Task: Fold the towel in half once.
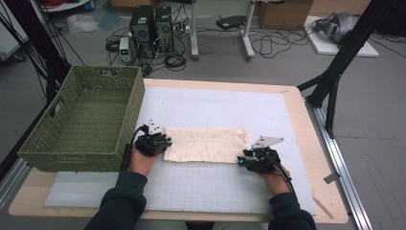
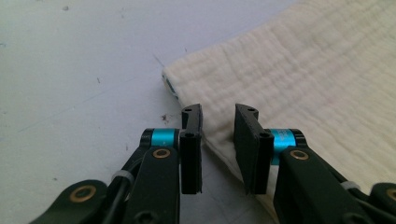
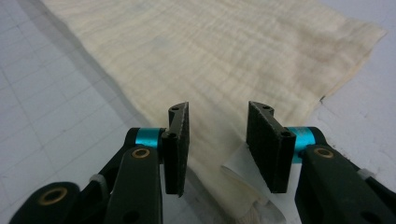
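Cloth (image 1: 207, 144): cream, folded, flat on white mat (image 1: 225, 187) right of green basket (image 1: 86, 120). Left gripper (image 2: 218, 122) and right gripper (image 3: 218, 120) (jaws narrowly parted) straddle near corners; pad contact unclear, near edge hidden.

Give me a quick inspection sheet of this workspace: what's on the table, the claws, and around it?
Surface: wooden table under a white grid mat.
Job's things: cream folded cloth lying flat on the mat.
Clutter: empty green woven basket at the table's left.
Grippers: left claw open at the cloth's left corner; right claw open at its right corner, cloth between the jaws.
Cables: a black cable trails from the right claw.
Surroundings: computer towers, floor cables, cardboard box.
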A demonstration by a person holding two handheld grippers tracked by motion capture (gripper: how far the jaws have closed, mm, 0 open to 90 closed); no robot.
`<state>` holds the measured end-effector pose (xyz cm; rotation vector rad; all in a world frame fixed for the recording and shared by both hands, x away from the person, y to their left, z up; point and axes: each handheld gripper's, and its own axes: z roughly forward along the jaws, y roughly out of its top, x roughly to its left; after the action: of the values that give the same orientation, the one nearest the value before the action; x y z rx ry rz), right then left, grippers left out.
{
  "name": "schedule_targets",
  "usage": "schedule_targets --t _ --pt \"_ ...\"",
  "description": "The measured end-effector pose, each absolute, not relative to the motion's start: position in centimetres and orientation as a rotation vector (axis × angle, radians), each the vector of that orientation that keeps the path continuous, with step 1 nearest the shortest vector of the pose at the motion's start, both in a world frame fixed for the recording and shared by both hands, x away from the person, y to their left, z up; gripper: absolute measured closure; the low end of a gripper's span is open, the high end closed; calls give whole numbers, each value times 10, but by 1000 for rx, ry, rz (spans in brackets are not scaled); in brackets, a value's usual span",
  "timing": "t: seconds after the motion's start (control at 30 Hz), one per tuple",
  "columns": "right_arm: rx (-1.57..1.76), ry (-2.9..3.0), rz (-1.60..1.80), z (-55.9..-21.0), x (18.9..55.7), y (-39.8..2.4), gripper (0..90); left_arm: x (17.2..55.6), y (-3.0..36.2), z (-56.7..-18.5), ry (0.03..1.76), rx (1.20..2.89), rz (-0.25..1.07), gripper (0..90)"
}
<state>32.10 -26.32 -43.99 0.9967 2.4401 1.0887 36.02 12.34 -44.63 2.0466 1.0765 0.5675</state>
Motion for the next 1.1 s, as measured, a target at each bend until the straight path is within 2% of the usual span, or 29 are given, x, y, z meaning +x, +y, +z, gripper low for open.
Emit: schedule_targets --t 0.2,0.33,0.5,0.6,0.77,0.87,0.93,1.03,1.1 --pt "1043 2314 1171 -427 337 -271 574 360 126 -446 1076 2041 551 730" --pt "1029 2275 1177 -431 362 -264 577 359 126 -447 1070 2041 554 730" --pt "1091 2322 1014 -442 394 -251 608 360 129 -448 1085 2014 516 729" --pt "1164 2285 982 -444 396 -258 662 361 130 -449 1090 1998 507 729" --pt "1202 2245 970 -442 389 -272 641 361 131 -450 1096 1989 505 716" --pt "1186 2227 1019 -436 379 -278 618 361 134 -449 1134 1962 485 666" --pt "1163 2216 1033 -430 372 -282 569 359 138 -445 1125 1920 477 621" --pt "1140 2180 1108 -419 358 -290 411 355 141 -439 1078 1865 466 525" --pt "1134 2157 1132 -414 350 -295 308 351 140 -434 1018 1803 412 469"
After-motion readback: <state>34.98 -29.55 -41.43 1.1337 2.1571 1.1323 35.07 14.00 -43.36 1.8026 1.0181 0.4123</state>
